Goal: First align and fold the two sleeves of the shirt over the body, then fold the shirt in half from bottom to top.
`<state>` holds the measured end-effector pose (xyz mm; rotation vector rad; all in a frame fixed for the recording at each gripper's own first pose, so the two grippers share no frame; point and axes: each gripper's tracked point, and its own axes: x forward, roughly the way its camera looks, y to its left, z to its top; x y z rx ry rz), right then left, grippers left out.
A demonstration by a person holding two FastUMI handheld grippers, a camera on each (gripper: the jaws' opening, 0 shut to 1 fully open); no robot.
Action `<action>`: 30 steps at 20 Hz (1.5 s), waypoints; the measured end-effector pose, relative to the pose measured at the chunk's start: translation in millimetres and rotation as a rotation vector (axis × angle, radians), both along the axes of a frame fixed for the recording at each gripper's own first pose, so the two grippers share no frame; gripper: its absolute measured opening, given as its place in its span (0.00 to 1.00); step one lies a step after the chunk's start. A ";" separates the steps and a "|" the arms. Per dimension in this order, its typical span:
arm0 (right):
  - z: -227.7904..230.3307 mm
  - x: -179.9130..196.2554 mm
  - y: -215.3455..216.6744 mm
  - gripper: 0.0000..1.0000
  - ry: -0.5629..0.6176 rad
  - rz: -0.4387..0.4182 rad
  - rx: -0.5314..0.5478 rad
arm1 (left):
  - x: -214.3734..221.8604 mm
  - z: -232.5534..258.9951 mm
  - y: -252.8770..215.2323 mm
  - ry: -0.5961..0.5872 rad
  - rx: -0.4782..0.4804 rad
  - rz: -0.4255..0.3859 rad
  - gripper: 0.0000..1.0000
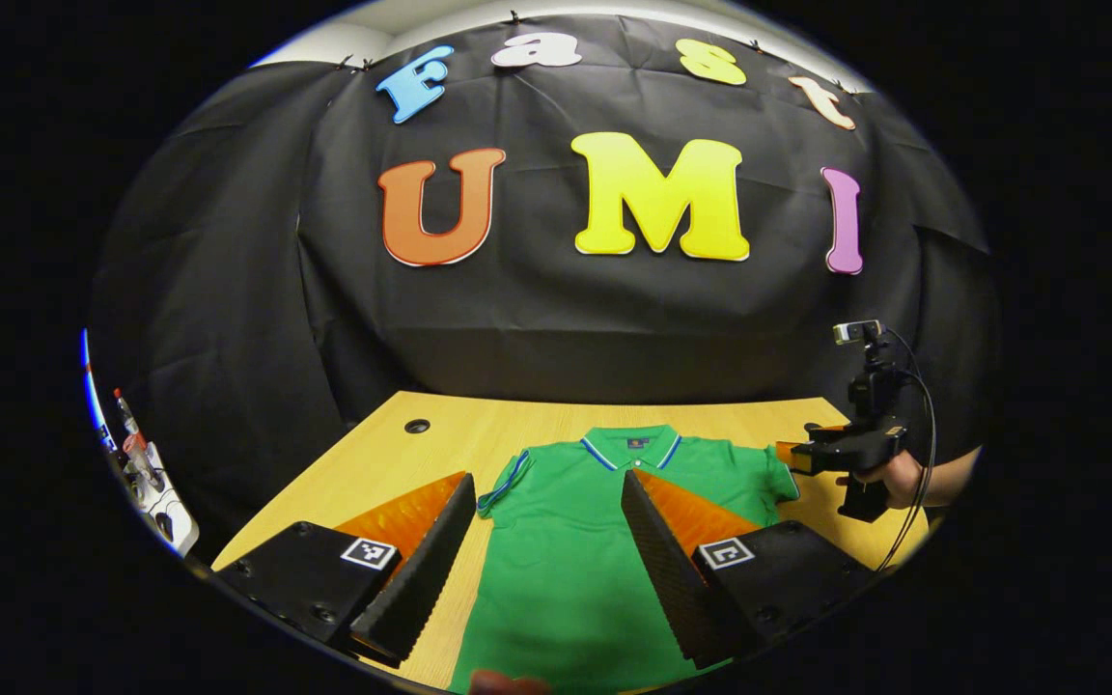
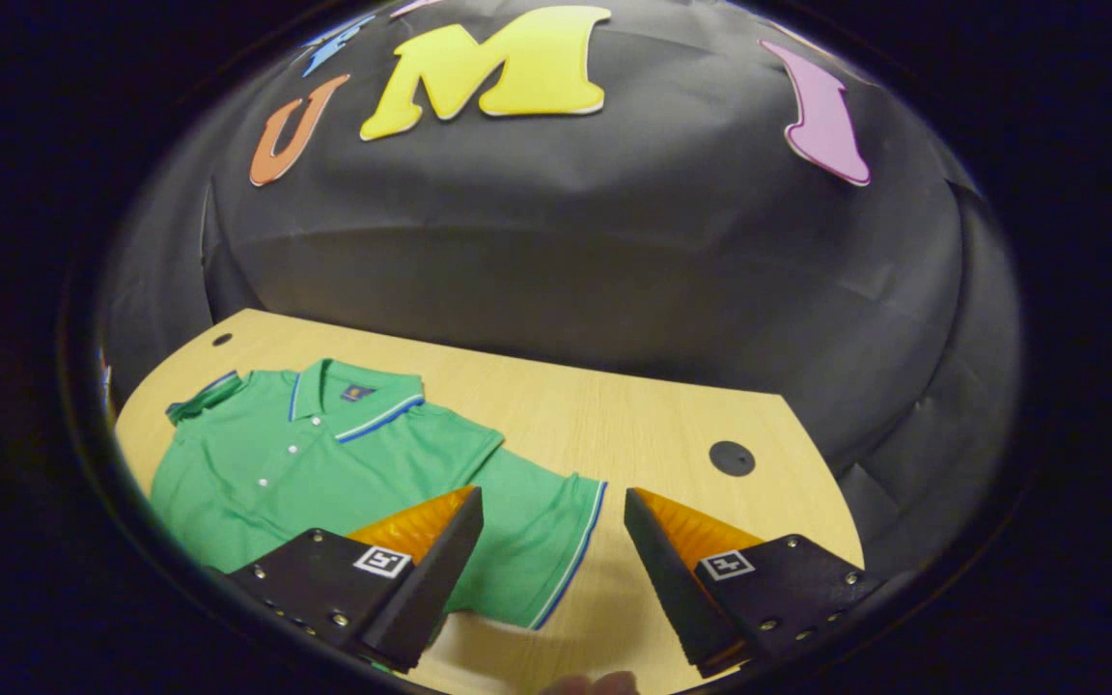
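A green polo shirt [image 1: 566,560] with a blue-and-white trimmed collar lies flat on the wooden table [image 1: 392,463], collar toward the far wall. My left gripper [image 1: 548,497] hovers open above the shirt's chest, its fingers straddling the body. The shirt's left sleeve [image 1: 506,481] looks bunched in against the body. In the right gripper view, the shirt [image 2: 324,463] lies to the left, and its right sleeve [image 2: 542,541] is spread out on the table. My right gripper [image 2: 551,512] is open just above that sleeve's trimmed hem. A hand [image 1: 903,478] holds the right gripper [image 1: 831,454] beside the sleeve.
The table [image 2: 614,425] has round cable holes [image 1: 417,426] [image 2: 732,458] near its far corners. Bare wood stretches to the right of the sleeve. Bottles and small items [image 1: 136,454] stand off the table's left side. The black cloth wall closes the back.
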<state>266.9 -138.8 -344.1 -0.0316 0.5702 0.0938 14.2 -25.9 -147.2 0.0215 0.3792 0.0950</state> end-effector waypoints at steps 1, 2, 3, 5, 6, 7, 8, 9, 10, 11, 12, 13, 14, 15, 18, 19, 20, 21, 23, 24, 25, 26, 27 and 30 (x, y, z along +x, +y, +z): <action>-9.3 10.2 -0.7 0.93 0.005 0.003 -0.005 | 0.1 -2.8 -0.2 0.008 0.002 0.004 0.98; -16.4 17.3 -2.9 0.93 0.011 0.005 -0.013 | -0.4 -6.4 -0.4 0.018 0.006 0.007 0.98; -22.7 24.9 -4.2 0.93 0.015 0.005 -0.017 | -1.6 -8.3 -0.8 0.026 0.009 0.010 0.98; -36.4 35.8 -8.7 0.93 0.028 0.011 -0.042 | -2.3 -11.6 -1.0 0.033 0.008 0.016 0.98; -43.1 40.9 -8.6 0.93 0.033 0.010 -0.037 | -1.2 -12.5 -0.9 0.037 0.010 0.019 0.98; -48.4 44.4 -7.4 0.93 0.045 0.012 -0.030 | -1.8 -13.5 -0.9 0.040 0.012 0.022 0.98; -55.4 44.4 -7.8 0.93 0.055 0.017 -0.031 | -1.2 -13.8 -0.4 0.041 0.013 0.025 0.98; -57.8 45.6 -6.7 0.93 0.053 0.026 -0.035 | -0.6 -14.9 -0.4 0.045 0.013 0.028 0.98; -58.6 46.6 -5.5 0.95 0.054 0.034 -0.037 | -0.1 -17.0 -1.1 0.049 0.013 0.030 0.98; -58.1 47.4 -5.4 0.96 0.053 0.042 -0.040 | -0.3 -18.0 -2.2 0.052 0.011 0.032 0.98; -59.3 45.0 -4.5 0.95 0.061 0.052 -0.038 | 0.7 -18.0 -3.4 0.053 0.007 0.034 0.98; -60.2 43.0 0.6 0.96 0.076 0.072 -0.013 | 1.4 -20.2 -5.5 0.056 0.002 0.036 1.00; -64.7 39.2 7.2 0.80 0.098 0.087 0.018 | 2.5 -20.1 -7.7 0.056 -0.002 0.037 0.98; -65.0 35.8 9.4 0.63 0.116 0.091 0.041 | 2.9 -20.5 -9.0 0.057 0.001 0.037 0.98; -64.2 35.8 8.8 0.45 0.132 0.083 0.033 | 3.7 -15.1 -10.9 0.045 0.016 0.033 0.98; -63.7 35.6 9.6 0.21 0.134 0.085 0.017 | 2.6 -11.6 -11.2 0.037 0.021 0.032 0.98; -64.1 38.2 10.5 0.21 0.126 0.093 -0.007 | 2.0 -8.7 -10.4 0.031 0.029 0.031 0.98; -60.2 37.3 9.9 0.02 0.133 0.092 -0.032 | 2.3 -8.2 -8.6 0.027 0.035 0.030 0.98; -55.7 35.2 14.8 0.02 0.143 0.086 -0.001 | 5.0 -4.6 -3.8 0.021 0.036 0.031 0.97; -52.1 33.7 19.3 0.01 0.145 0.076 0.038 | 5.3 -3.9 -0.9 0.016 0.040 0.032 0.98; -47.3 34.8 14.8 0.01 0.145 0.053 0.053 | 6.0 -2.7 1.2 0.011 0.043 0.030 0.98; -44.2 33.0 11.0 0.01 0.142 0.036 0.065 | 5.8 -2.6 3.3 0.008 0.040 0.030 0.98; -36.3 33.9 9.3 0.01 0.136 0.019 0.081 | 6.1 -4.0 4.8 0.007 0.033 0.031 0.98; -15.7 29.9 12.7 0.01 0.122 0.008 0.083 | 3.6 -8.4 14.1 0.010 0.004 0.043 0.98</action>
